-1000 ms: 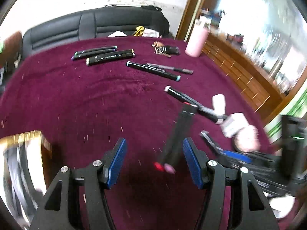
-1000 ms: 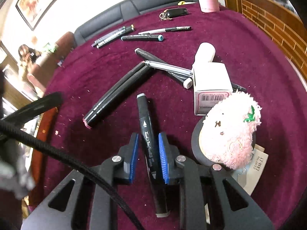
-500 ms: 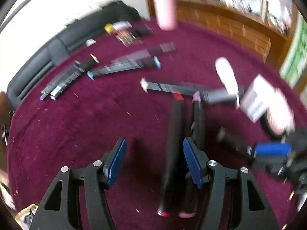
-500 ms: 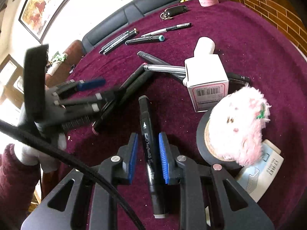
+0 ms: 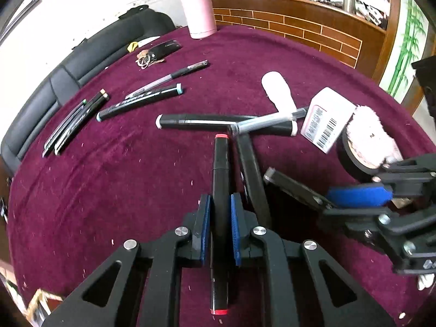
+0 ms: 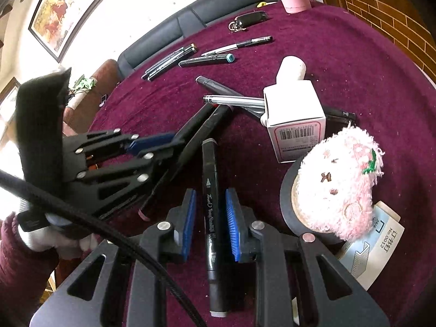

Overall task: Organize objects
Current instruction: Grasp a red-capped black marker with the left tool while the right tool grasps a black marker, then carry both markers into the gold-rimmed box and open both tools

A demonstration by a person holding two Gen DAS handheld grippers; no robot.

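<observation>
On the maroon tablecloth (image 5: pixel 122 190), my left gripper (image 5: pixel 220 204) is shut on a black marker with red caps (image 5: pixel 221 169), which lies lengthwise between the blue pads. A second black marker (image 5: pixel 253 179) lies right beside it, outside the jaws. From the right wrist view, the left gripper (image 6: pixel 174 150) reaches in from the left onto that pair of markers (image 6: pixel 201 125). My right gripper (image 6: pixel 209 212) is shut on a black marker with grey caps (image 6: pixel 209 190). The left wrist view shows the right gripper (image 5: pixel 329 204) at the right with that marker (image 5: pixel 294 188) sticking out.
A white-capped marker (image 5: pixel 196 122) and silver pen (image 5: pixel 267 121) cross ahead. Nearby are a white barcoded box (image 5: pixel 324 120), a pink plush on a tape roll (image 6: pixel 332 190), a staples box (image 6: pixel 373 248), a teal-capped marker (image 5: pixel 139 102), several pens (image 5: pixel 73 120), keys (image 5: pixel 158 51) and a pink bottle (image 5: pixel 197 8).
My left gripper swung in over the two side-by-side markers, rolled, and went from open to shut on the red-capped one. The right gripper kept still, holding its marker.
</observation>
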